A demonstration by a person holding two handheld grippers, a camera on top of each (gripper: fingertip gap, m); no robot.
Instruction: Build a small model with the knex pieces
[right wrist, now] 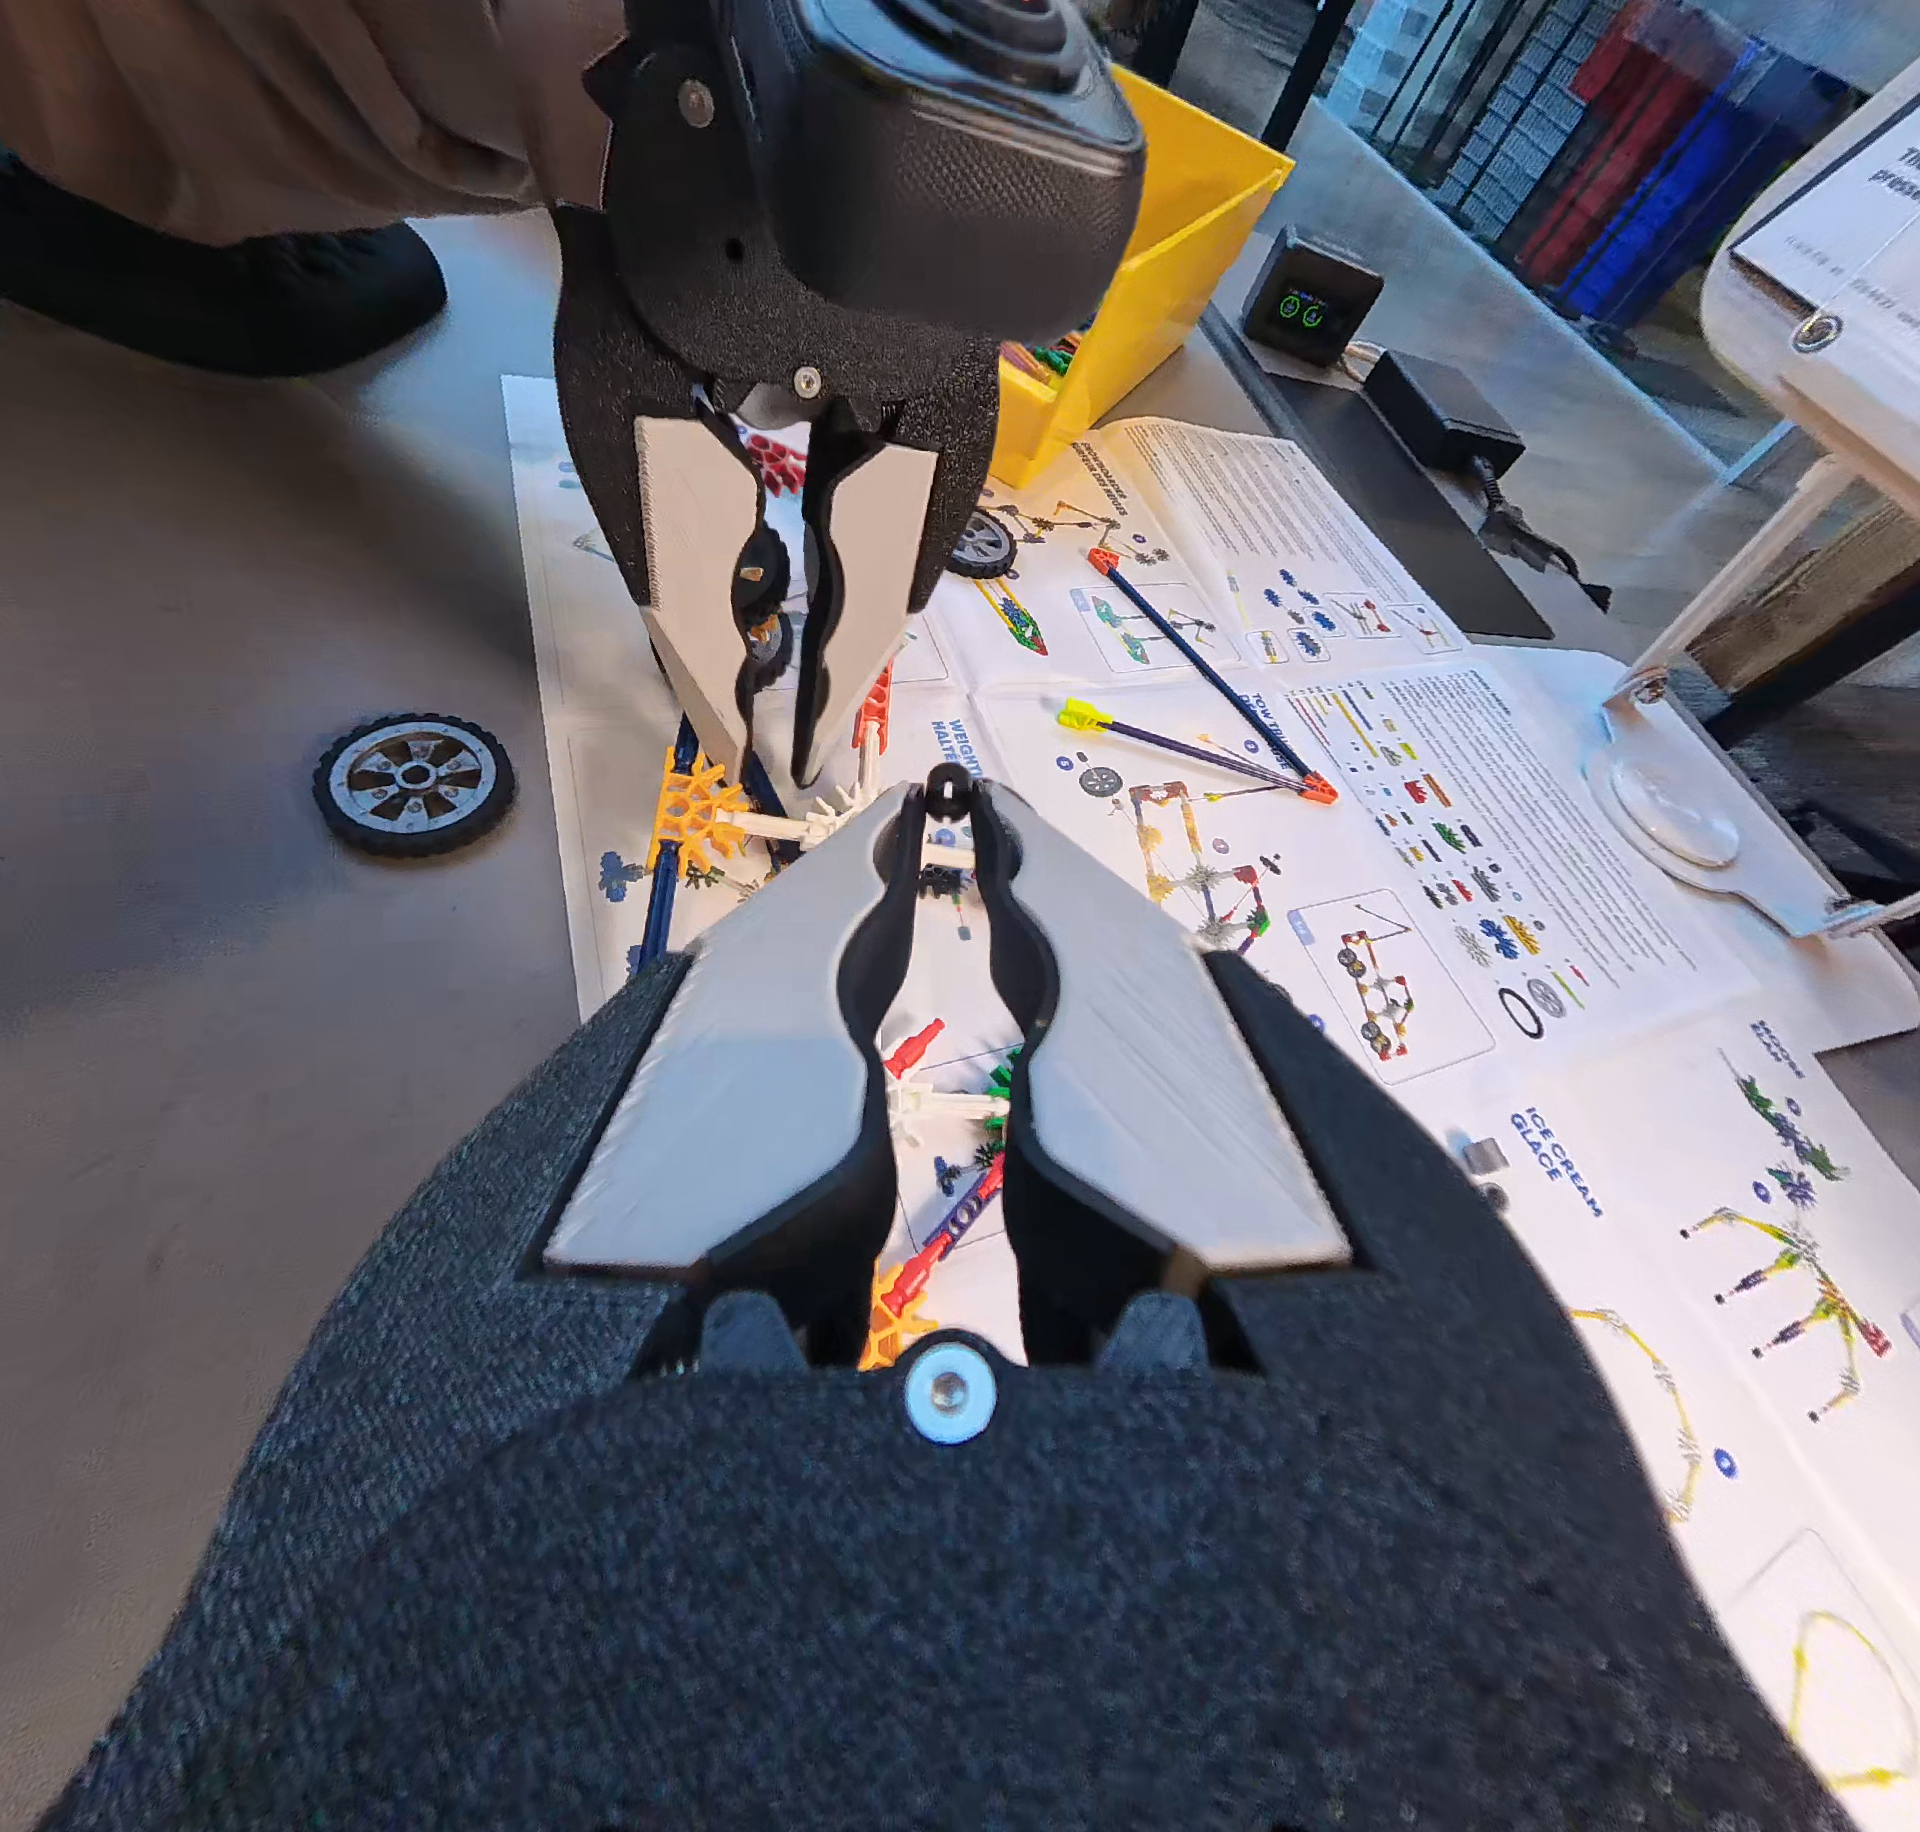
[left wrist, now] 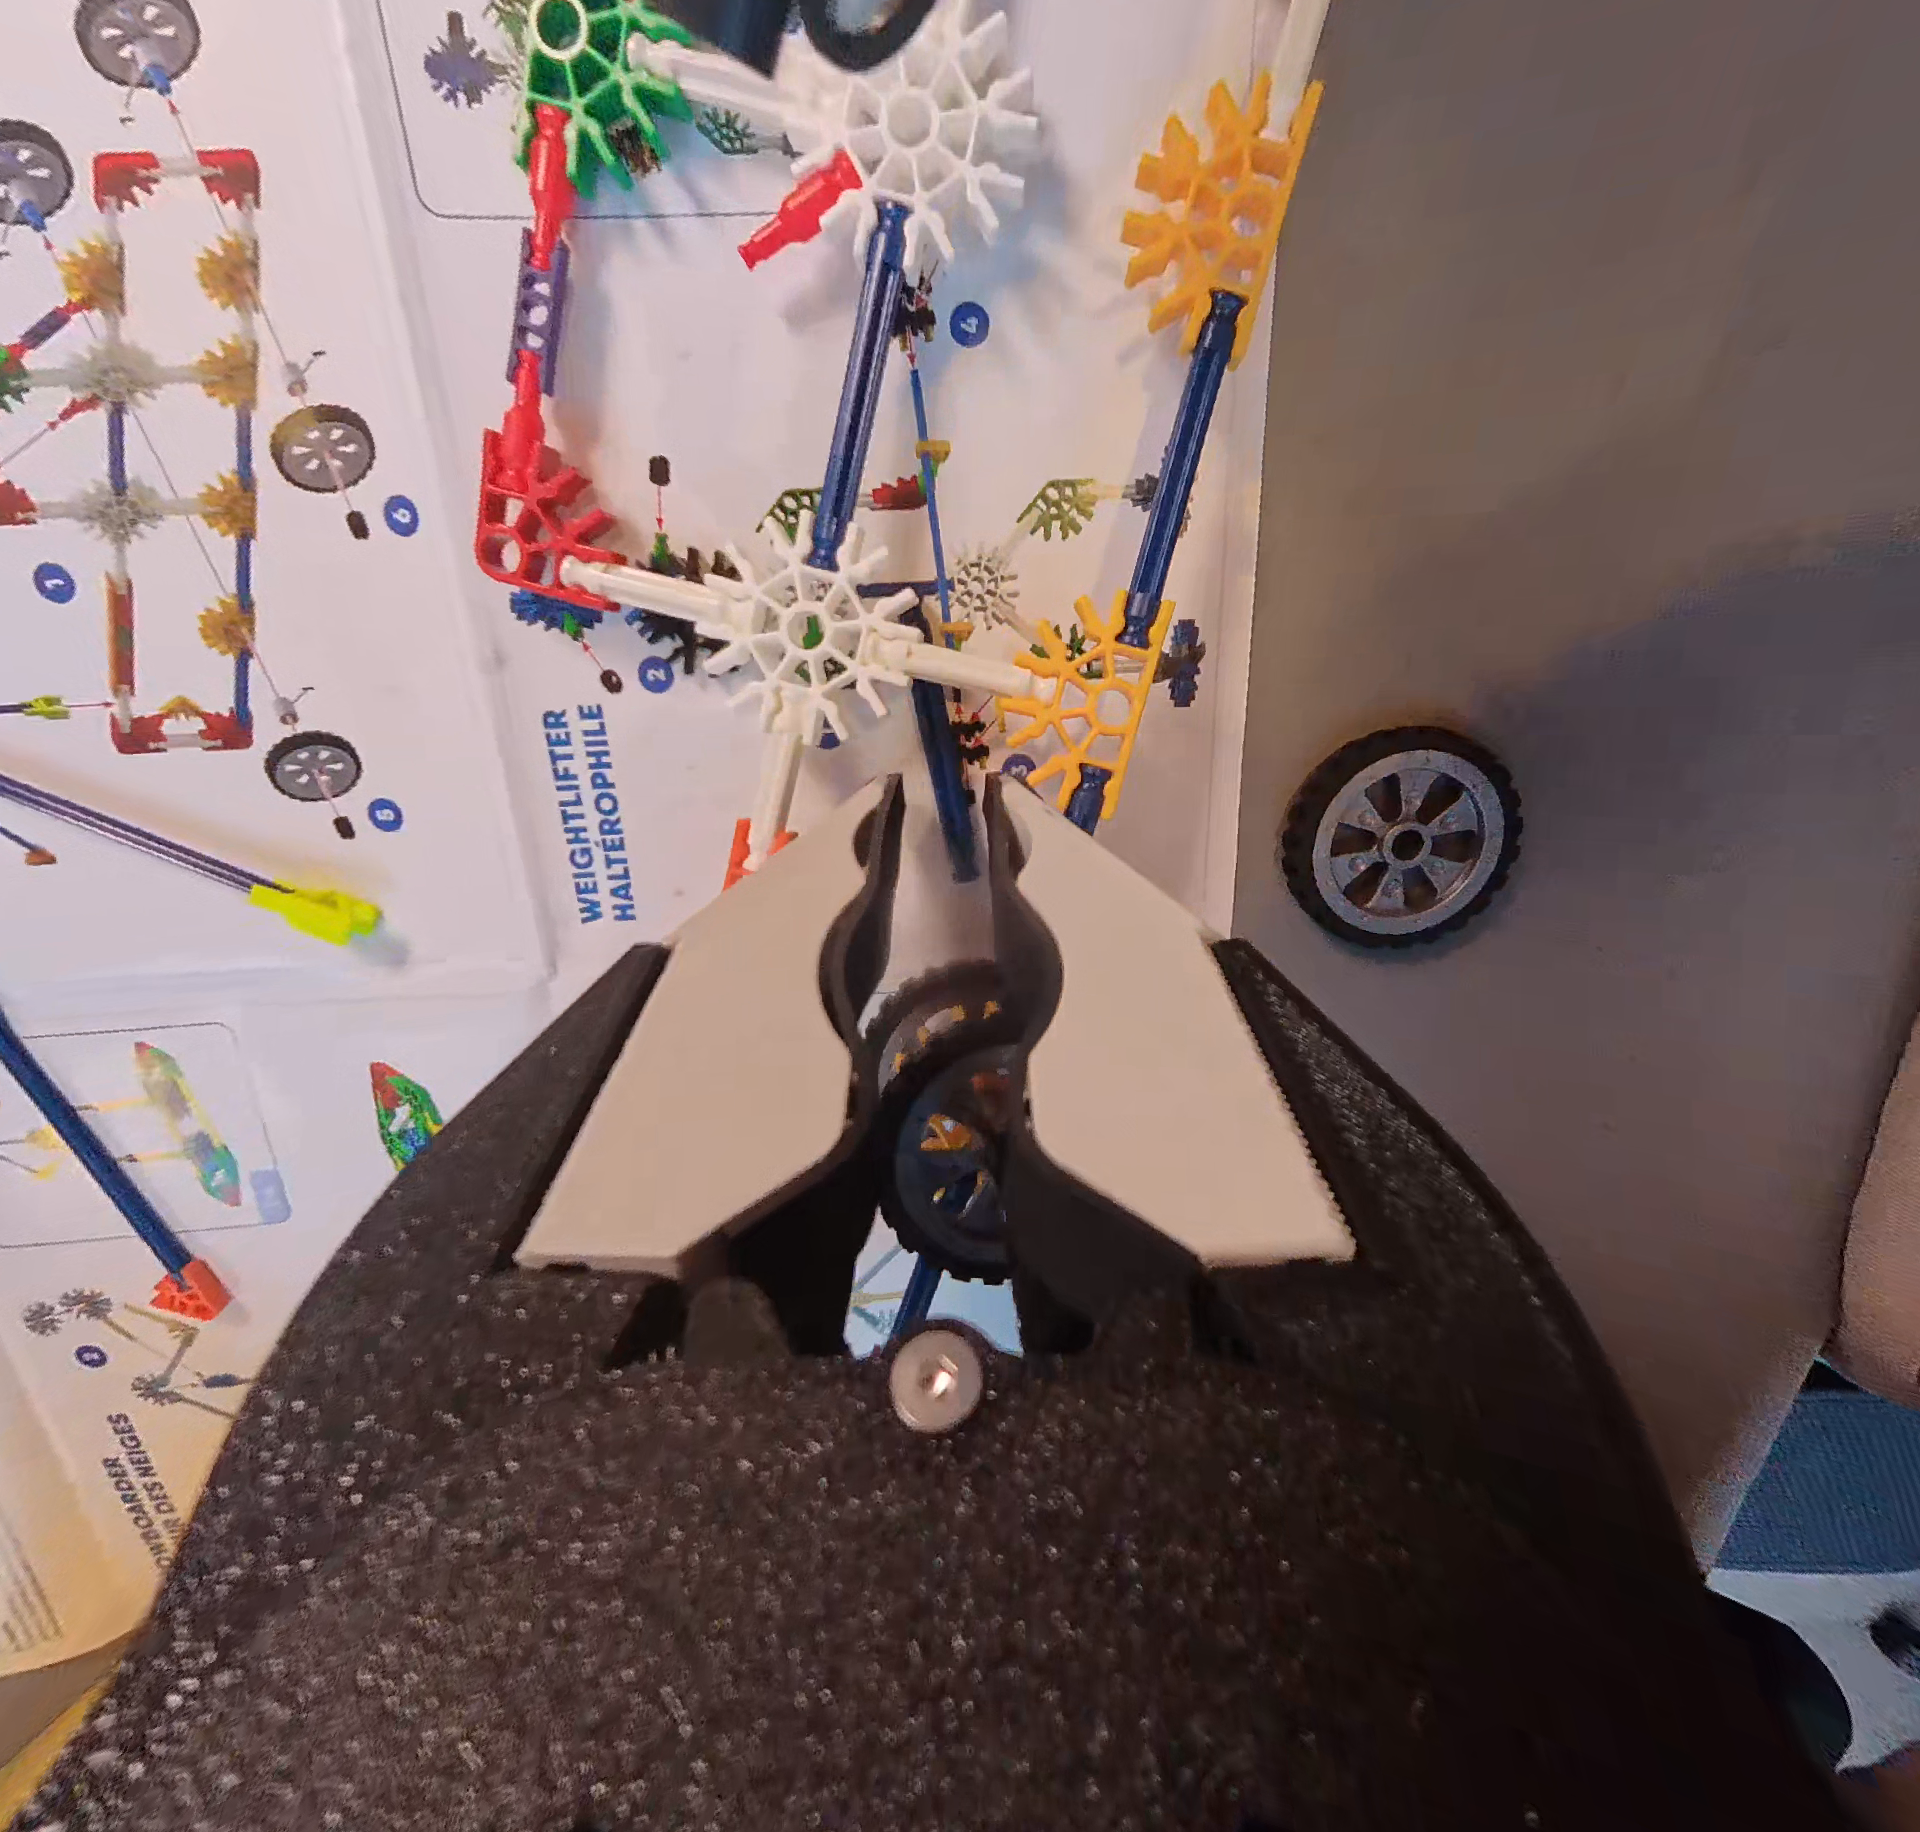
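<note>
two grippers, both over a rod-and-connector frame point(left wrist: 862, 411) that lies flat on an unfolded instruction sheet point(left wrist: 343, 348) on a grey table point(left wrist: 1558, 432)

- left gripper point(left wrist: 940, 806): fingers nearly together, tips straddling a blue rod point(left wrist: 958, 842); further back, a black wheel point(left wrist: 951, 1117) sits in the rounded hollows of the pads and appears clamped there, threaded on that same rod
- right gripper point(right wrist: 945, 808): fingers drawn together, tips pinching a small black round cap point(right wrist: 943, 783), held just beside the left gripper's tips and above the frame
- frame, as built: white snowflake connector point(left wrist: 810, 629) at its middle, joined by white rods to a red corner connector point(left wrist: 530, 525) and a yellow connector point(left wrist: 1091, 702); blue rods run on to a second white snowflake and a second yellow piece; a green connector point(left wrist: 582, 68) closes the far corner
- loose wheel point(left wrist: 1403, 837): grey hub, black tyre, flat on bare table just off the sheet's edge, on no rod
- spare rods on the sheet, well apart from the frame: one with a yellow tip point(left wrist: 312, 909), one ending in an orange-red connector point(left wrist: 187, 1294)
- yellow bin point(right wrist: 1174, 255): beyond the sheet's far edge, small coloured parts inside
</note>
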